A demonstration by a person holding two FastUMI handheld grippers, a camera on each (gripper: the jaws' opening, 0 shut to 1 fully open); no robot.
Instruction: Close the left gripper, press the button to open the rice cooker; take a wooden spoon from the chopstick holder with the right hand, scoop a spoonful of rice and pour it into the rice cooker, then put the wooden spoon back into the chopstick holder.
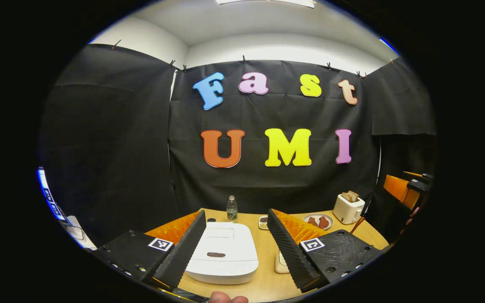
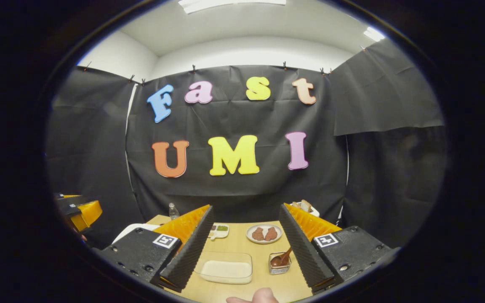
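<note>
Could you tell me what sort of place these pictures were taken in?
Likely a mock kitchen set up in a recording booth: black cloth walls surround a wooden table bearing a rice cooker, a toaster and a plate of food.

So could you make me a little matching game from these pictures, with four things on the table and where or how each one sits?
Things:
1. white rice cooker
2. white toaster
3. wooden spoon
4. clear plastic water bottle

States:
A. holds bread slices in its slots
B. lid shut, between the left gripper's fingers
C. stands upright at the table's far edge
D. rests in the small chopstick holder

Pairs: 1-B, 2-A, 3-D, 4-C
</note>
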